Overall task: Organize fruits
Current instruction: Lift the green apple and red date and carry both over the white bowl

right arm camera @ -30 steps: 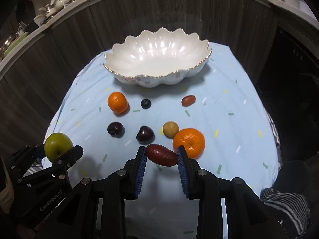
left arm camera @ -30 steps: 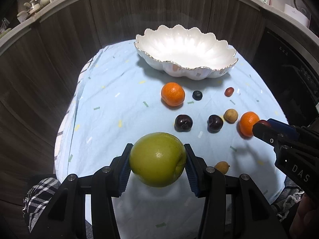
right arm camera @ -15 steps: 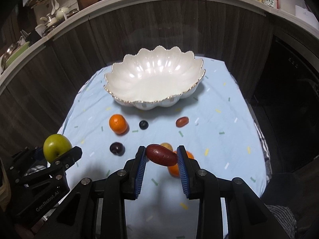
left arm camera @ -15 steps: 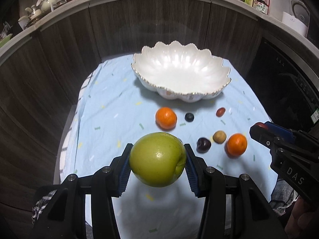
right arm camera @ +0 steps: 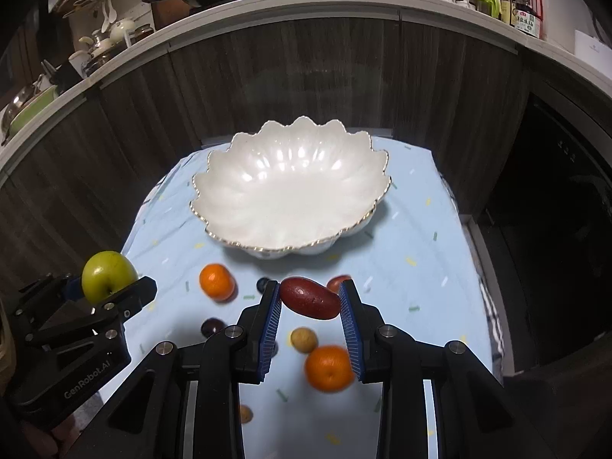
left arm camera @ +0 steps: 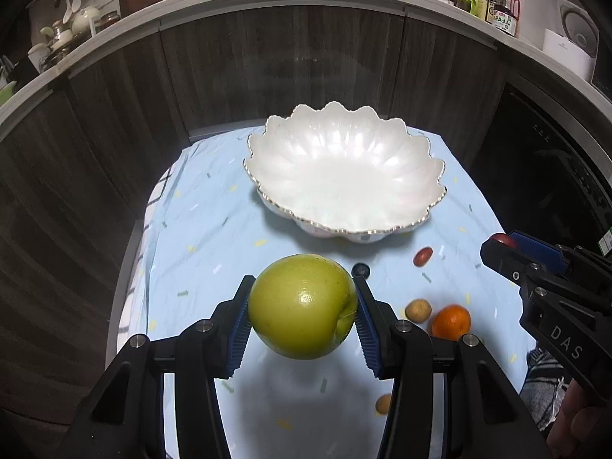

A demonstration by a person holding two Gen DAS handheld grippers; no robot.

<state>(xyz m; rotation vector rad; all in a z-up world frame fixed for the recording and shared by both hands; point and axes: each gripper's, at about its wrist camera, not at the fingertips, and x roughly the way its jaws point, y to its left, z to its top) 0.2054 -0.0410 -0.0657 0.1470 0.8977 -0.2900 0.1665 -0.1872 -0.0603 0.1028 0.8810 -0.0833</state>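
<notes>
My left gripper [left arm camera: 302, 306] is shut on a green apple [left arm camera: 302, 306] and holds it in the air above the blue cloth. The same apple [right arm camera: 109, 275] shows at the left of the right wrist view. My right gripper [right arm camera: 310, 298] is shut on a dark red oval fruit [right arm camera: 310, 298], also lifted. An empty white scalloped bowl [left arm camera: 344, 176] [right arm camera: 287, 191] stands on the cloth beyond both. On the cloth below lie two oranges [right arm camera: 217, 282] [right arm camera: 329, 368], a blueberry [left arm camera: 360, 270], a small red fruit [left arm camera: 423, 256], a dark plum [right arm camera: 212, 327] and a tan round fruit [right arm camera: 303, 339].
The small table carries a light blue cloth [left arm camera: 199, 237] with confetti marks. Dark wood cabinet fronts [left arm camera: 114, 134] curve close behind and to the left. A white counter [right arm camera: 267, 0] above holds pans, jars and bottles. A dark appliance [right arm camera: 554, 229] stands to the right.
Both grippers have risen and drawn back with their fruits still held. The bowl and loose fruits now look smaller and lower in both views.
</notes>
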